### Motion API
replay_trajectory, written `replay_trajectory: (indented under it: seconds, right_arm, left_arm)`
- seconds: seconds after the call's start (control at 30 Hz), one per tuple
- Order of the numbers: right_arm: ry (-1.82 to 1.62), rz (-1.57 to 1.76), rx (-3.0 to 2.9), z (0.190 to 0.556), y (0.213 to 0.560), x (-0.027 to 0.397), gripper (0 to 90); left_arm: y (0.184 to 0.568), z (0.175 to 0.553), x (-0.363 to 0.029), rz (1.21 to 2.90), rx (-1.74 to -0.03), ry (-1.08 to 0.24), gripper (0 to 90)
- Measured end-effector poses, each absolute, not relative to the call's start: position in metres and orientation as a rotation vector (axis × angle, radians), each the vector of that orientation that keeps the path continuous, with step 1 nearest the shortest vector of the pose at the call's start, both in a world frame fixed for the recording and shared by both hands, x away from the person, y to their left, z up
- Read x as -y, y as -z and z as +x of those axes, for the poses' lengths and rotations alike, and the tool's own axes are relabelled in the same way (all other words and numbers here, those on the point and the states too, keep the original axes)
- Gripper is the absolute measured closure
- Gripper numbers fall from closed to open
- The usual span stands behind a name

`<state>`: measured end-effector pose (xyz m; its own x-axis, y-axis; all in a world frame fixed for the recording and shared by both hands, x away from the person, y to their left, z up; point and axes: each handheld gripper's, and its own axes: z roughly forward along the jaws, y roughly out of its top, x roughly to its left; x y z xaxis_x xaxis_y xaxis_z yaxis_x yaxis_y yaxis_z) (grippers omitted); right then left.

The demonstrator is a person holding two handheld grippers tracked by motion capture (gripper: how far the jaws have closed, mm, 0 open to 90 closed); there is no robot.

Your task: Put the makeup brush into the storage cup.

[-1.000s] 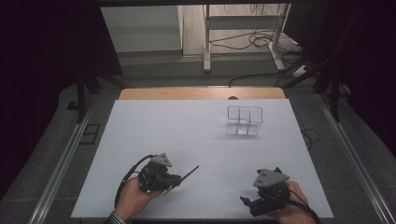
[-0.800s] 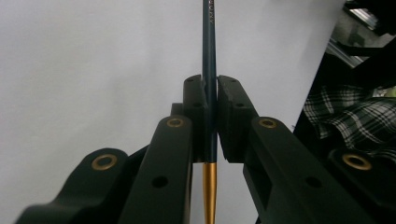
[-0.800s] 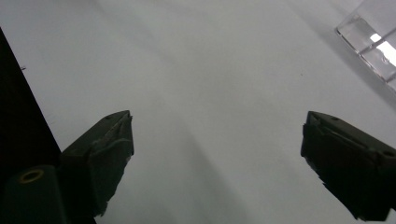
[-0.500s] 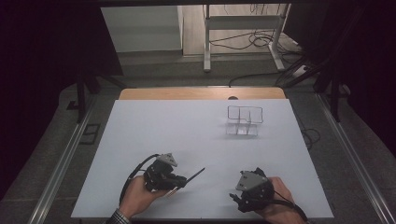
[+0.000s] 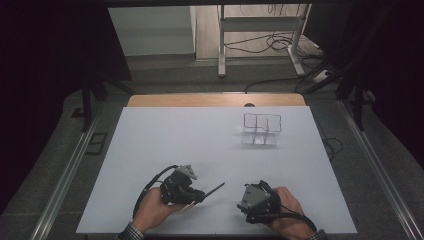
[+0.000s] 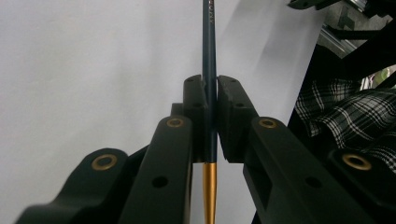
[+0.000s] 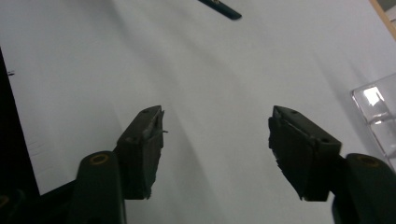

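Wide white tabletop, little standing in the way

The white table surface (image 5: 175, 145) lies bare across its left, middle and far-left parts, so a hand could pass freely there. The one standing obstacle is a clear plastic compartment holder (image 5: 261, 129) at the far right. Near the front edge, the thin dark pen with a gold end (image 5: 212, 190) juts rightward from the left gripper (image 5: 192, 196), narrowing the gap to the right gripper (image 5: 250, 202).
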<state>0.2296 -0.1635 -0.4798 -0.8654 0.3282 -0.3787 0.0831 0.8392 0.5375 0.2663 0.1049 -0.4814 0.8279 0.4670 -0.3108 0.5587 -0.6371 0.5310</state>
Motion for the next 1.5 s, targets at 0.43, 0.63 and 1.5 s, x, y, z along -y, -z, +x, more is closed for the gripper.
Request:
replay_trajectory:
  seconds: [0.43,0.63,1.5]
  right_arm:
    - [-0.7,0.172,-2.51,0.235,0.481,0.139,47.6]
    - [-0.702,0.122,-2.503,0.239,0.482,0.129,50.6]
    - [-0.59,-0.128,-2.578,0.24,0.492,0.11,78.6]
  left_arm:
    - [0.483,0.268,-0.096,2.404,-0.716,0.228,83.2]
    - [0.483,0.267,-0.091,2.411,-0.705,0.241,83.2]
    - [0.479,0.267,-0.088,2.399,-0.681,0.23,82.4]
